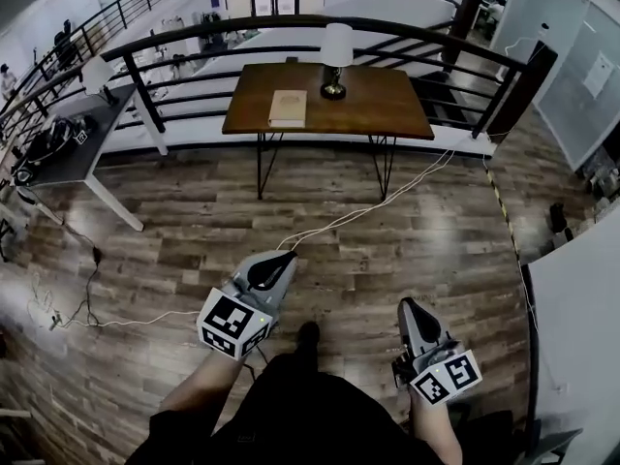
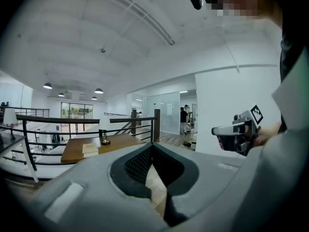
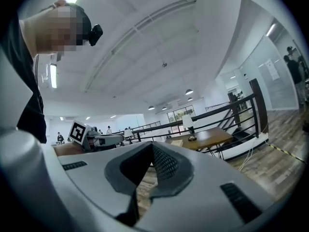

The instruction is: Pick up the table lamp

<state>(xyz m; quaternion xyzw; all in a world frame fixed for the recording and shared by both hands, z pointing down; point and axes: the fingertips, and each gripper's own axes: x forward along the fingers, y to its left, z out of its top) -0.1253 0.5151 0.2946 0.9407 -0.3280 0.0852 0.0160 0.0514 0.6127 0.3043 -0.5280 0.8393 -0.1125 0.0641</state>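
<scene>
The table lamp (image 1: pixel 336 58), with a white shade and a dark brass base, stands at the far edge of a brown wooden table (image 1: pixel 387 114). A tan book (image 1: pixel 287 107) lies on the table to the lamp's left. Both grippers are held low over the wood floor, well short of the table. My left gripper (image 1: pixel 287 256) points toward the table with its jaws shut and nothing in them. My right gripper (image 1: pixel 405 303) is also shut and empty. The lamp (image 2: pixel 104 129) shows small and distant in the left gripper view, and so does the lamp (image 3: pixel 189 127) in the right gripper view.
A black metal railing (image 1: pixel 291 27) runs behind the table. A grey desk (image 1: pixel 68 153) with gear and a second white lamp (image 1: pixel 97 74) stands at the left. White cables (image 1: pixel 387 197) trail across the floor from the table. A white tabletop (image 1: pixel 581 308) fills the right edge.
</scene>
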